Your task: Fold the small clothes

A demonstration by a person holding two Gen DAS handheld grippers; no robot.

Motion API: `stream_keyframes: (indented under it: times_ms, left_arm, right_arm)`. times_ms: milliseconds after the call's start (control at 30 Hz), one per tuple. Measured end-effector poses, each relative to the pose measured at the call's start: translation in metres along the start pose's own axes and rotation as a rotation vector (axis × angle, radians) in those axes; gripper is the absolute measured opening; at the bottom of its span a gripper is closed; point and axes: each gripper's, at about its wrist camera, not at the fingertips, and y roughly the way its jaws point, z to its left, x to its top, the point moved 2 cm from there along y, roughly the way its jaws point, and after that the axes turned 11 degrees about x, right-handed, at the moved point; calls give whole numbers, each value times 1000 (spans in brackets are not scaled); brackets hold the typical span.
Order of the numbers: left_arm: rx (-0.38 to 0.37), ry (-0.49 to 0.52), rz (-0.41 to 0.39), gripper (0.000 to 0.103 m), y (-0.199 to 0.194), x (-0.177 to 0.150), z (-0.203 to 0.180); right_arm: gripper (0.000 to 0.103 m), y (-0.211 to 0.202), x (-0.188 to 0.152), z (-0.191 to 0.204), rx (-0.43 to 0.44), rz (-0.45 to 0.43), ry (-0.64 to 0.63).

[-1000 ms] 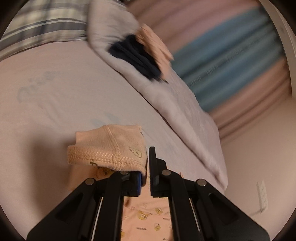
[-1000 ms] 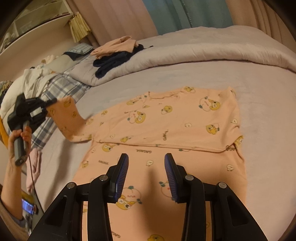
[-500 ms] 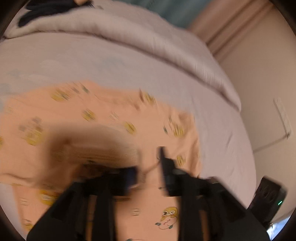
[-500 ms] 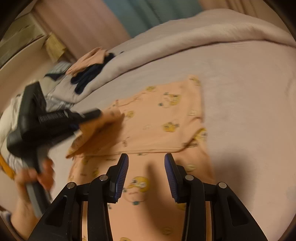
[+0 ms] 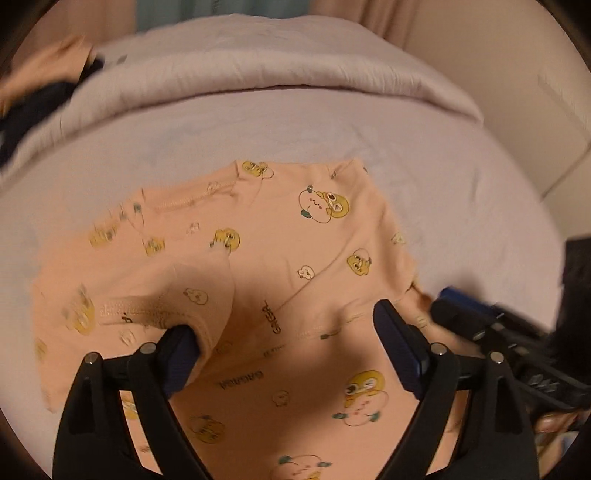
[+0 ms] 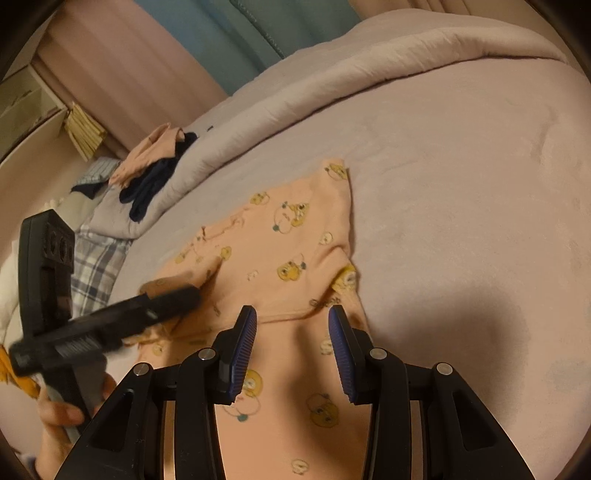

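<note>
A peach shirt (image 5: 314, 258) with yellow cartoon prints lies flat on the bed, its lower part folded up. My left gripper (image 5: 288, 343) hovers over its middle and its jaws are opening wide. The sleeve cuff (image 5: 155, 306) is folded onto the shirt's body and drapes against my left gripper's left finger (image 5: 181, 354); the pads do not press on it. The right wrist view shows the same shirt (image 6: 288, 251), with my left gripper (image 6: 162, 306) coming in from the left. My right gripper (image 6: 291, 347) hangs partly open over the shirt's near part, nothing between its pads.
A bunched lilac duvet (image 6: 332, 85) runs along the far side of the bed sheet (image 6: 461, 184). A pile of peach and navy clothes (image 6: 155, 170) sits on it at the left, with plaid cloth (image 6: 96, 266) below. Curtains (image 6: 240, 33) and a shelf (image 6: 33, 107) stand behind.
My left gripper swung the sleeve from the left side across onto the shirt's body, and its jaws went from shut on the cuff to wide apart. The right gripper shifted and rolled slightly.
</note>
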Motion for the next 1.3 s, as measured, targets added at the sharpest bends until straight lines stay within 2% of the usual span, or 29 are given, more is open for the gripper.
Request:
stream_keyframes:
  times_ms: [33,67,133,167,200,267,333,367,400,433,500,567,633,767,833,900,967,1033,1133,1200,1300]
  left_arm:
    - [30,28,-17,88,-2,2,-6]
    - [92,85,-41,88,-4,3,-14]
    - [248,254,-70,89,0,-3,-35]
    - [294,325,-63,89,7,-8,-42]
    - [317,396,-52,89,15,-14,-53]
    - [298,480,-26,89,28,-29,-68]
    - [346,573,-46,89,35,-42,-82]
    - [376,595,-79,89,34,-45,-87]
    - [373,583,-82,90,31,-46,-84]
    - [338,541,-66,91,29,-44,-80]
    - [211,420,-5,100,27,-41,-64]
    - [94,290,47,101,26,-42,-45]
    - [22,193,71,101,23,-48,-24]
    - [-119,2,52,101,4,-66,26]
    - [-165,-95,33,101,-7,-77,54]
    - [-154,-193,7,101,-17,-89,81]
    - [-105,-307,-17,101,-23,-102,108]
    - [-62,-399,-16,101,-25,-114,137]
    - [-36,-533,3,101,-19,-129,172]
    - [-39,-593,7,101,-18,-133,183]
    - [-35,-633,18,101,-16,-143,182]
  right_arm:
    - [40,-3,1,-1,4,-12,6]
    - [40,-5,1,-4,4,-18,9]
    - [40,-15,1,-12,-21,-36,15]
    - [40,-21,2,-19,-36,-49,26]
    - [40,-26,2,-24,-44,-61,36]
    - [40,-40,3,-35,-63,-89,59]
    - [40,-53,4,-44,-90,-110,68]
    - [40,-56,4,-46,-95,-111,70]
    - [40,-59,4,-47,-95,-112,71]
    - [40,-61,3,-46,-92,-112,69]
    - [44,-60,4,-41,-78,-108,53]
    - [45,-56,6,-29,-47,-100,29]
    - [45,-49,7,-18,-19,-87,0]
    - [46,-26,8,1,50,-33,-30]
    - [46,-12,8,7,97,6,-25]
    - [46,0,8,12,130,34,-25]
    - [46,11,8,15,151,57,-25]
    - [45,23,10,17,164,79,-34]
    - [45,40,15,20,155,111,-63]
    - [45,52,19,22,119,136,-113]
    - [45,68,22,18,-28,170,-164]
